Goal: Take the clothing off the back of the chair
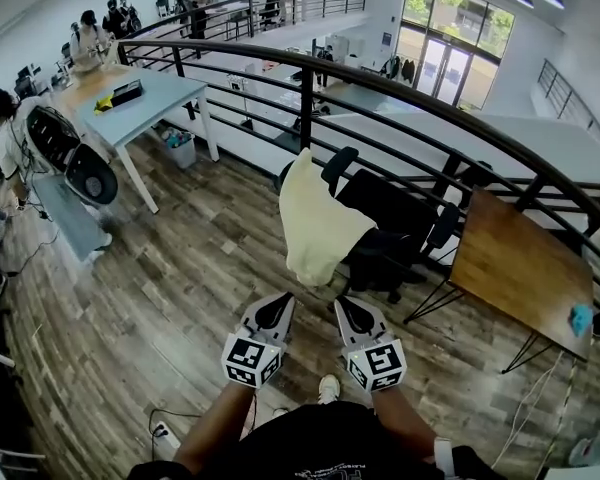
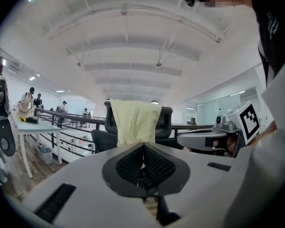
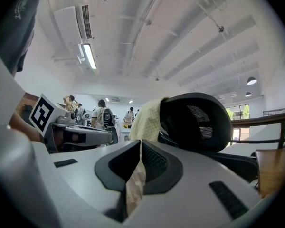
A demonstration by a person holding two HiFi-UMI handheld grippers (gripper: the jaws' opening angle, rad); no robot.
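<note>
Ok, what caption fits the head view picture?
Left claw and right claw, both shut, face yellow clothing draped on a black chair.

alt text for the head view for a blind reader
A pale yellow garment hangs over the back of a black office chair beside a curved black railing. The left gripper and right gripper, both shut and empty, point at it without touching.

Bare wooden floor (image 1: 170,298) lies open from the left gripper (image 1: 283,300) and right gripper (image 1: 343,305) to the chair (image 1: 390,218); black railing (image 1: 310,93) closes off behind it, wooden counter (image 1: 520,268) near its right, pale counter (image 1: 165,98) well apart at left.
</note>
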